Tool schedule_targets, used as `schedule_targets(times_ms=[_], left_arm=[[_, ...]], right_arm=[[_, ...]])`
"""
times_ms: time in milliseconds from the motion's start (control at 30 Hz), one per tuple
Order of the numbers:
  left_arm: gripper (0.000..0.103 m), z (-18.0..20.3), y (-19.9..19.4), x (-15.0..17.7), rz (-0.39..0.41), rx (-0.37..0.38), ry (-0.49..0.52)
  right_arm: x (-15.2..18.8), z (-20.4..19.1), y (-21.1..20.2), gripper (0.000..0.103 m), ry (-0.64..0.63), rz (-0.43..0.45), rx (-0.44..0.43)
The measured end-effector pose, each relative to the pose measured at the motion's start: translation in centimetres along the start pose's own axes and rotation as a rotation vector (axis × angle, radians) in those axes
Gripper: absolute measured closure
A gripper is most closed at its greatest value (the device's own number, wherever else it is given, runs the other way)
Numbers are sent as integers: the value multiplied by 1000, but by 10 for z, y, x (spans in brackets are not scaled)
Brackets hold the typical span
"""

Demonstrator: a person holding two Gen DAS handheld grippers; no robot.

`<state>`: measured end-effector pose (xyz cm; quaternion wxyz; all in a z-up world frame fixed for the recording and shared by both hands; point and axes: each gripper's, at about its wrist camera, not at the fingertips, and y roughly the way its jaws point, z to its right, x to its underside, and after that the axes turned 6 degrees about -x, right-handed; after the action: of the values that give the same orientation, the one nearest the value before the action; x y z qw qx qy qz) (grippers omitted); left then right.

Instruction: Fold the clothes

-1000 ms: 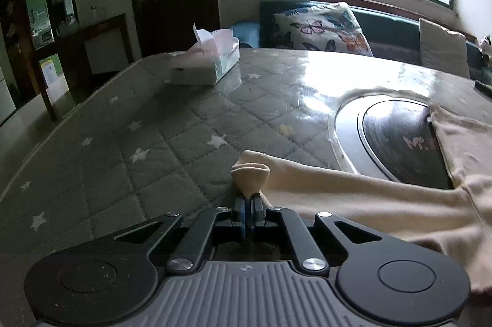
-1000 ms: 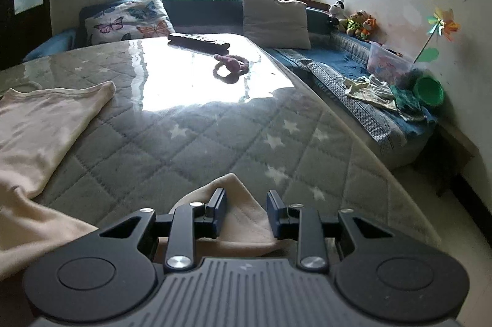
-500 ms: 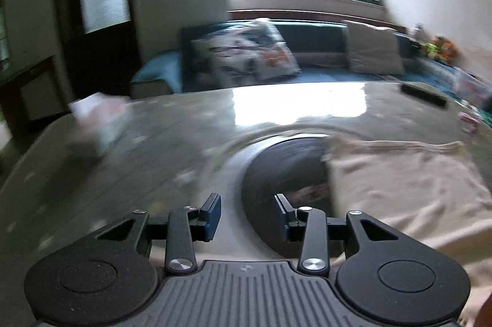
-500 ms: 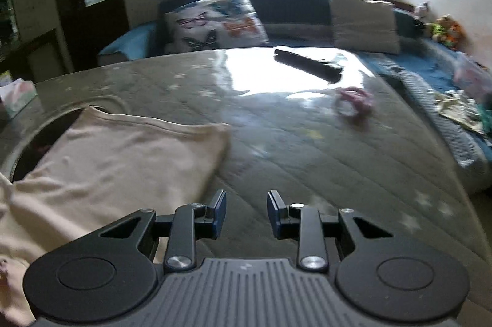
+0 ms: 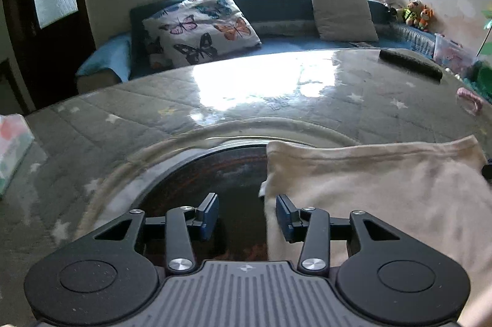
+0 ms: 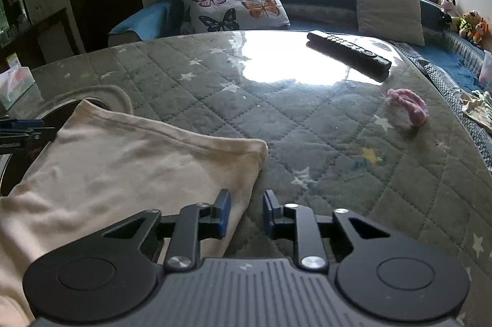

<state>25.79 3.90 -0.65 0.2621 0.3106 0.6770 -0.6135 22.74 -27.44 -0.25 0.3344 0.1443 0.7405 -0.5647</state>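
Covering quilted tabletop [image 6: 276, 117]: soft cream garment [image 6: 123, 161]

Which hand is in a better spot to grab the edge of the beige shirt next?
Probably the right. The right gripper has the shirt's side edge between its closing jaws. The left gripper is opening beside the other edge, mostly above the dark round plate.

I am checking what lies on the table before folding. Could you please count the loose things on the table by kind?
Garment (beige cloth): 1
Remote control: 1
Tissue box: 1
Pink fluffy item: 1
Total: 4
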Motion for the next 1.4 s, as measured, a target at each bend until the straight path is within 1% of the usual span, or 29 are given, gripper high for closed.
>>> schedule_targets(times_ms=[33, 67, 133, 167, 200, 267, 300, 400, 533, 633, 667, 700, 767, 833, 867, 900, 1000, 1033, 1067, 1100, 1133, 1200, 1233, 1333, 1400], left_arm=[[59, 0, 4, -1, -2, 10, -8], [59, 1, 5, -2, 1, 23, -8], [73, 3, 8, -3, 7, 51, 9], [87, 6, 9, -3, 13, 58, 24], [95, 8, 9, -4, 20, 64, 39], [98, 10, 7, -3, 41, 33, 74], [98, 11, 6, -3, 57, 4, 83], [99, 3, 4, -6, 88, -55, 61], [99, -13, 9, -12, 86, -103, 38], [98, -24, 16, -13, 46, -118, 11], [94, -28, 18, -13, 30, -120, 0], [94, -31, 17, -11, 23, -119, -6], [94, -33, 9, -8, 24, -118, 1], [89, -32, -4, -3, 35, -94, 17], [83, -30, -12, 1, 39, -81, 28], [77, -28, -21, 5, 42, -69, 39], [70, -20, -49, 20, 60, -16, 70], [68, -16, -60, 26, 67, 8, 79], [66, -14, -71, 32, 72, 29, 85], [66, -10, -83, 40, 77, 53, 96], [66, -6, -94, 46, 84, 73, 105], [61, 0, -117, 59, 95, 120, 121], [61, 3, -126, 64, 98, 139, 126], [59, 13, -153, 81, 109, 198, 142], [55, 21, -168, 90, 114, 231, 152]], right_arm=[[-2, 0, 2, 89, -1, 0, -3], [-3, 0, 3, 95, -2, 0, -7], [-7, -3, 6, 98, -17, -1, -5], [-9, -4, 7, 99, -25, -1, -3], [-10, -5, 9, 99, -33, -1, -1], [-15, -8, 13, 99, -49, -2, 2], [-18, -10, 15, 99, -58, -1, 4], [-29, -17, 22, 99, -85, 12, 9], [-52, -29, 38, 99, -108, 39, -1], [-70, -39, 55, 98, -116, 45, -12], [-74, -42, 60, 95, -119, 41, -13], [-77, -45, 61, 94, -127, 42, -14], [-78, -51, 58, 93, -151, 48, -16], [-73, -56, 46, 92, -180, 51, -35], [-69, -59, 38, 92, -193, 50, -49], [-64, -63, 30, 92, -208, 46, -61], [-46, -74, 5, 90, -252, 33, -103], [-39, -78, -4, 88, -264, 28, -121], [-31, -82, -13, 81, -275, 22, -140], [-22, -86, -22, 76, -286, 17, -158], [-16, -89, -29, 75, -295, 14, -172], [4, -100, -48, 75, -328, 0, -218], [13, -105, -56, 74, -343, -3, -241], [36, -122, -76, 70, -380, -11, -313], [48, -133, -82, 68, -408, -14, -344]])
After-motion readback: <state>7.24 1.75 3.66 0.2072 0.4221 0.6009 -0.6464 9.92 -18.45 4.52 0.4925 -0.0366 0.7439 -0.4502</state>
